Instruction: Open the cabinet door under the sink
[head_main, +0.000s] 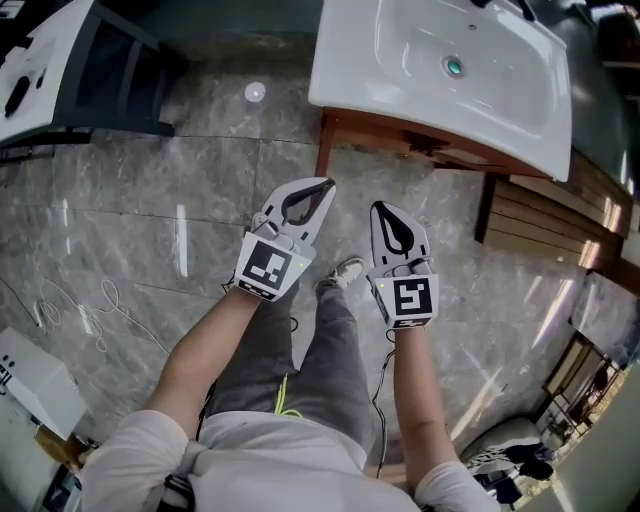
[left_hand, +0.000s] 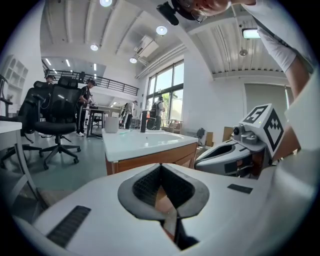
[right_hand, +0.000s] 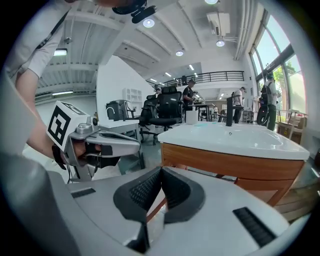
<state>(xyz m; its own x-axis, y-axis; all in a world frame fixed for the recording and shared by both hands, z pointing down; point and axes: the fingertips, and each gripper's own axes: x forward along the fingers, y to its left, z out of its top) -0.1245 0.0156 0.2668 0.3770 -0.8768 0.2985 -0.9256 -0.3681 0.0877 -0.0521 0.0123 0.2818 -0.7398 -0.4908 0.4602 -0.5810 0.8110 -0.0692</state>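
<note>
The white sink (head_main: 450, 70) sits on a wooden cabinet (head_main: 400, 135) at the top right of the head view. Only the cabinet's top rail and legs show there; its door is hidden under the basin. My left gripper (head_main: 327, 184) and right gripper (head_main: 381, 207) hang side by side over the floor, short of the cabinet, both shut and empty. In the left gripper view my own left gripper (left_hand: 161, 166) points at the cabinet's wooden front (left_hand: 150, 159), with the right gripper (left_hand: 235, 152) beside it. The right gripper view shows that gripper (right_hand: 161, 170) facing the wooden front (right_hand: 225, 167).
A white desk (head_main: 50, 60) with a dark frame stands at the far left. Loose cables (head_main: 70, 305) lie on the marble floor. Wooden slats (head_main: 545, 215) run to the right of the cabinet. A black office chair (left_hand: 57, 112) and people stand farther back. My shoe (head_main: 347, 270) shows below the grippers.
</note>
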